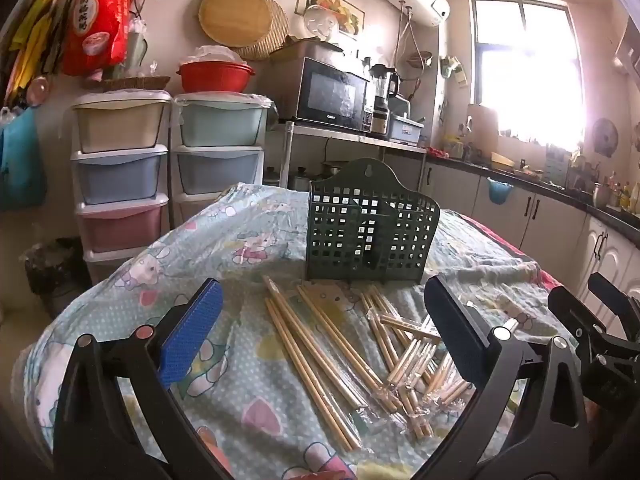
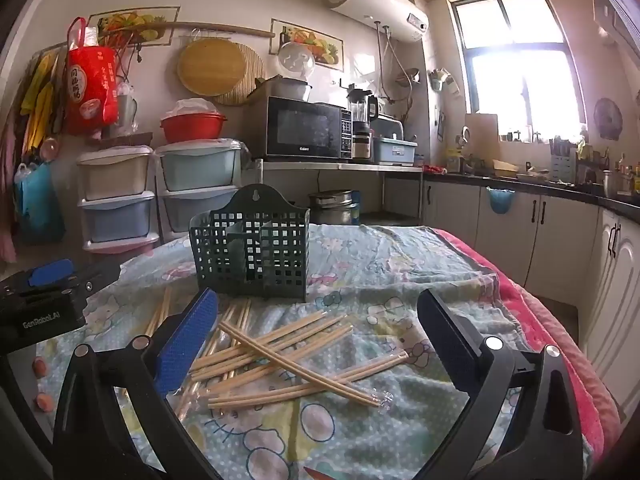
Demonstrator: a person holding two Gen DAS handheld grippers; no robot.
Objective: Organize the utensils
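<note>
We hold left tool [image 1: 320,336] wide, nothing in it; right tool [image 2: 318,334] wide too, nothing in it. Chopsticks [image 1: 316,344] lie in messy pile on table [image 1: 248,392] with cartoon cloth, under both tools. Green basket [image 1: 370,232] stands upright just behind pile, looks empty

The left claw [image 1: 320,332] and right claw [image 2: 316,344] are cut off by the bottom edges. The holder [image 2: 256,256] hides the cloth behind it. Print on the red bag [image 1: 98,20] is too small to read. The window [image 1: 528,64] is washed out.
</note>
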